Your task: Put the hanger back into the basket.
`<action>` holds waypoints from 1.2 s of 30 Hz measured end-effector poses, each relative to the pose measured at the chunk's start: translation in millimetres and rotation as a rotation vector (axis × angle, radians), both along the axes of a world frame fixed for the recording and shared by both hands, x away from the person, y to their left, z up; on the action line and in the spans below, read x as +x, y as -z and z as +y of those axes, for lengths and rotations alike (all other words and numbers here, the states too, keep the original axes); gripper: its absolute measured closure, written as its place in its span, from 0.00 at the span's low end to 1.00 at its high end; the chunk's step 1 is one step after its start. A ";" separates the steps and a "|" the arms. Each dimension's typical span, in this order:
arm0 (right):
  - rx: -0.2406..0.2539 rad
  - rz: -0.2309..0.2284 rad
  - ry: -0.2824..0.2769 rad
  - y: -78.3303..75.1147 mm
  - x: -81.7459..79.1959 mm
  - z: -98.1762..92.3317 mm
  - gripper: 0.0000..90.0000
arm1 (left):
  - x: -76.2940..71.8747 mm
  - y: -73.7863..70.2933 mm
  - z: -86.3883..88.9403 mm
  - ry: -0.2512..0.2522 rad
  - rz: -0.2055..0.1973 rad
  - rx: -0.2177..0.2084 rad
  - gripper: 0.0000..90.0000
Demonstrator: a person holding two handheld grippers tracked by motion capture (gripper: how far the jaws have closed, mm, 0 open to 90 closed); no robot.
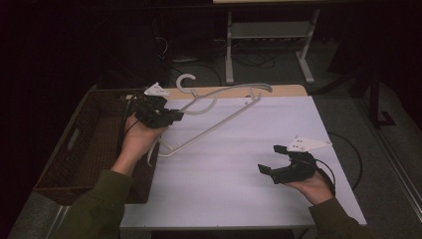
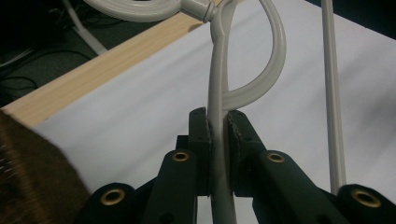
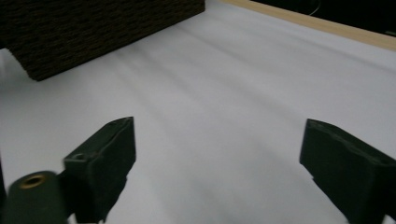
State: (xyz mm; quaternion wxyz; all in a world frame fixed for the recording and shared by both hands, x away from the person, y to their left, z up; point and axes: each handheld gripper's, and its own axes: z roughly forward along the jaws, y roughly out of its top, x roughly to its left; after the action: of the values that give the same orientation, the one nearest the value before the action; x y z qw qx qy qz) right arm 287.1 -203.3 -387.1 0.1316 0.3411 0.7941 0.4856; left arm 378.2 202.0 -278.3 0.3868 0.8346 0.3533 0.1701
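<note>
While clamped in the left gripper (image 2: 217, 128), a white hanger (image 1: 219, 107); right gripper (image 3: 219, 163) fingers spread wide, empty.

Dark wicker basket (image 1: 74, 144) at left of the white table (image 1: 239, 199); metal stand (image 1: 229, 50) and floor cables (image 1: 255, 62) behind.

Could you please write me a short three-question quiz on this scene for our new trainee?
1. True or false: the left gripper is shut on the hanger.
2. What lies between the jaws of the right gripper? A) a hanger bar B) nothing C) a cloth
3. Fill in: the brown basket sits at the table's ____ edge in the high view.

Key: 1 true; 2 B, its jaws stand wide apart above the white table; 3 left.
</note>
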 end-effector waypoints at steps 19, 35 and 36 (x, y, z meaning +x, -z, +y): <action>-0.016 -0.023 0.039 7.9 -7.4 -12.8 0.01 | -13.5 -22.0 111.4 -0.170 -0.052 -0.012 0.91; -0.028 -0.022 0.055 11.7 -6.0 -15.3 0.01 | -33.0 -22.3 187.8 -0.251 -0.058 0.024 0.91; -0.028 -0.018 0.057 11.9 -6.1 -15.3 0.01 | -34.3 -21.3 193.1 -0.257 -0.059 0.025 0.91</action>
State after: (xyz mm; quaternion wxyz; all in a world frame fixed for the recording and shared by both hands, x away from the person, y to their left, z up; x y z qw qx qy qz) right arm 281.0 -218.6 -399.1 0.1574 0.3575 0.7893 0.4737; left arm 344.0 395.1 -257.0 0.3617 0.7819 0.4434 0.2472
